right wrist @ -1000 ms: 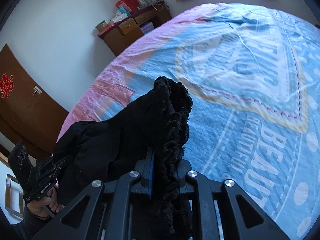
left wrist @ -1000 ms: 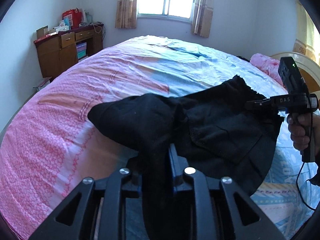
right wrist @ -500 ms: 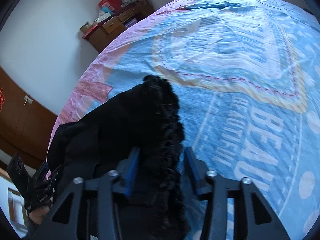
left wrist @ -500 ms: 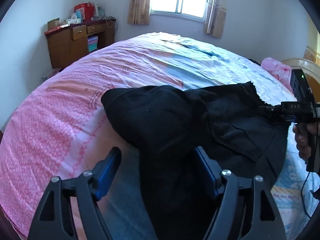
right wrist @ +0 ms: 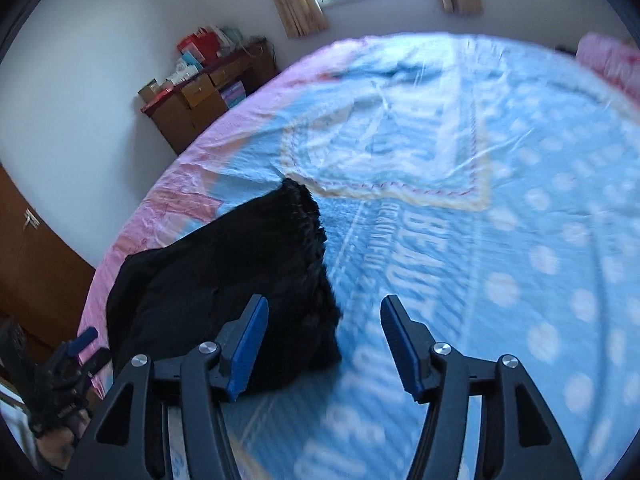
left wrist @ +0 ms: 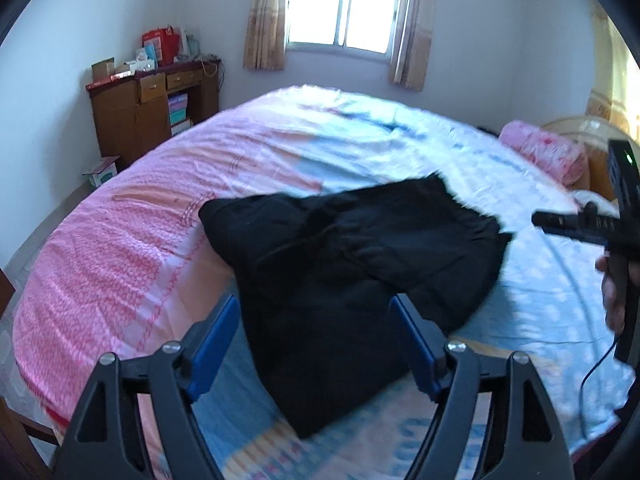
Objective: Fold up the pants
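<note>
Black pants (left wrist: 352,276) lying in a loose fold on the bed (left wrist: 120,264), over the pink and blue cover. Left hand-held gripper (left wrist: 316,344) spread wide, blue pads either side of the cloth, gripping nothing. Right hand-held gripper (right wrist: 322,344) wide open too, empty, poised just beside the frayed hem (right wrist: 308,232).

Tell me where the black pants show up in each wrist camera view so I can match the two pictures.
Left wrist view: the black pants lie centre frame on the bedspread, running down between the open jaws.
Right wrist view: the black pants sit lower left, beside the left finger.
Shared landmark: the wooden desk against the far wall, upper left in both.
</note>
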The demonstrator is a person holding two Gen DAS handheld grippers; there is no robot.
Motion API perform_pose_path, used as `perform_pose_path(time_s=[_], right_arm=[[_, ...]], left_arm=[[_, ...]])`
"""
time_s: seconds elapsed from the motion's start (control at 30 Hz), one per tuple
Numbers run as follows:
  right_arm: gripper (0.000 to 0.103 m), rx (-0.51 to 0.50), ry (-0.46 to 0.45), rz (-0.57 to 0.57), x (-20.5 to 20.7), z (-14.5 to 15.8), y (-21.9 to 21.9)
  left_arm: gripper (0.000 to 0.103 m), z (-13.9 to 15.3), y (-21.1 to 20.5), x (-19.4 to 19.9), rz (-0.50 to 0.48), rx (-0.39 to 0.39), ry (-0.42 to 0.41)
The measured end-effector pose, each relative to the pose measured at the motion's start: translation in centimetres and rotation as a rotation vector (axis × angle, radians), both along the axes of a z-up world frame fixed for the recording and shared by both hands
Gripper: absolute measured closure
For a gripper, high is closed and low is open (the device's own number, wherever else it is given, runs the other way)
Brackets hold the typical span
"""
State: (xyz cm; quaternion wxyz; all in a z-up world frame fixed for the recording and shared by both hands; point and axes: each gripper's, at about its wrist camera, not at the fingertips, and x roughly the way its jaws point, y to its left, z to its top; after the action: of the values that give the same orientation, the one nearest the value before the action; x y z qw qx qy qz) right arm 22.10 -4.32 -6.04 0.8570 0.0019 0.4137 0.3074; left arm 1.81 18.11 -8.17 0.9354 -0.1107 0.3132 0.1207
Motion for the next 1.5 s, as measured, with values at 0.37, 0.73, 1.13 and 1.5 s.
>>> perform_pose_path(time_s=[0.37,0.73,1.13,1.5], right_arm=[[0.030,0.004,-0.350,-0.042,-14.5,5.5,-3.7],[0.029,0.019,-0.360,-0.070,-18.6,6.0,-5.0],[0.029,0.031,-0.381,-0.059,-20.2,6.7,-4.9],[0.029,0.034,-0.368,-0.056,-19.9,6.1,-5.0]], left_arm=[[0.000,5.4,-5.0,-4.5,-0.054,0.046,-0.144],[0.000,6.0,-7.1,-5.2,-0.109,0.058,-0.159],[0.000,6.2,-6.8,-5.4,-0.095,0.060,-0.162],[0.000,5.5,-7.0,-4.8,-0.107,0.066,-0.134]])
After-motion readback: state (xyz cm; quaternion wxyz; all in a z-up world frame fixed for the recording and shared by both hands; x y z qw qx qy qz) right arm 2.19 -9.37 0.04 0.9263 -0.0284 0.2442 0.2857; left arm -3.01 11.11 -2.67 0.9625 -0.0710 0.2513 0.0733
